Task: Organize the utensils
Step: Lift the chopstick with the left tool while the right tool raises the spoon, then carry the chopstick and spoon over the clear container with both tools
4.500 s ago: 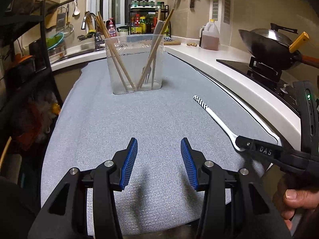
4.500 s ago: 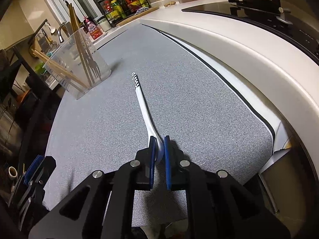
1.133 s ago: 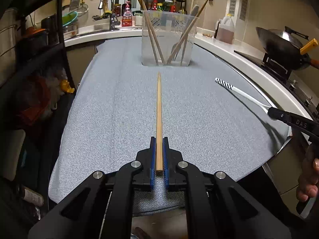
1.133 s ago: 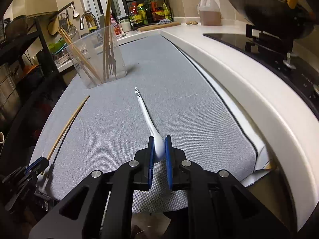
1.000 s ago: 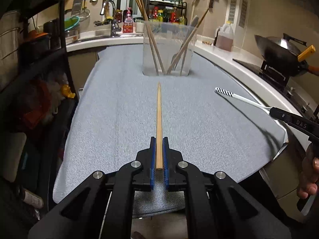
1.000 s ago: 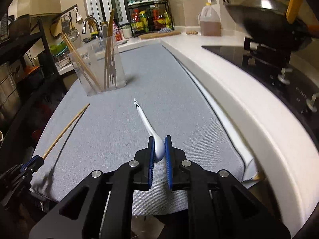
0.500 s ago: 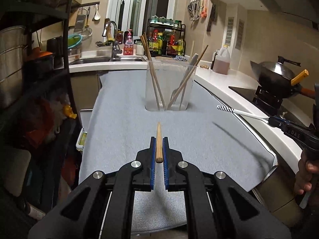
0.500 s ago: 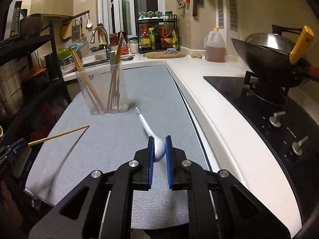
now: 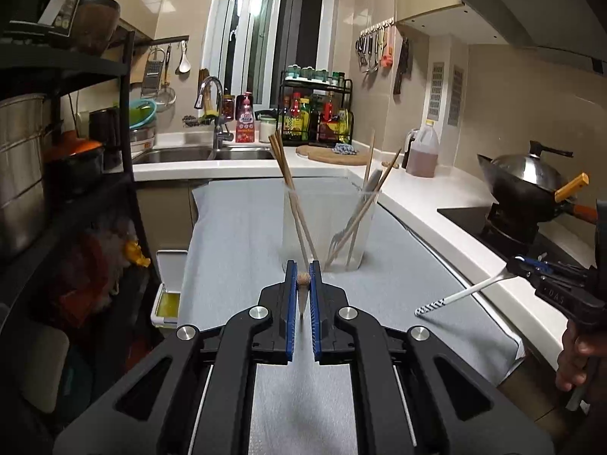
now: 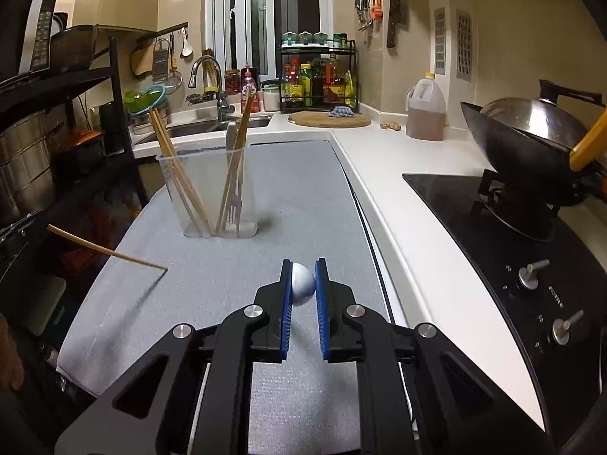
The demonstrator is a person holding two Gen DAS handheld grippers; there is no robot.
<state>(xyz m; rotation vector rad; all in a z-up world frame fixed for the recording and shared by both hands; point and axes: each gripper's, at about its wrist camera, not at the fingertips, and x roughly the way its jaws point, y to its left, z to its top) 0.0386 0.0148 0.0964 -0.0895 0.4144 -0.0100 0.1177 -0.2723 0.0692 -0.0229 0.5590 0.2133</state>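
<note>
Kitchen counter: we pinch a chopstick [image 9: 302, 278] in our left gripper [image 9: 302, 295] and a spoon [image 10: 302, 284] in our right gripper [image 10: 303, 295], both raised to drop into the clear holder [image 10: 212, 193].

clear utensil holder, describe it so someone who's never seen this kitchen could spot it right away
Start at the grey mat covering the worktop left of the black hob. Near its far end stands the clear utensil holder, a see-through plastic tub. It alone holds upright wooden chopsticks and a fork.
</note>
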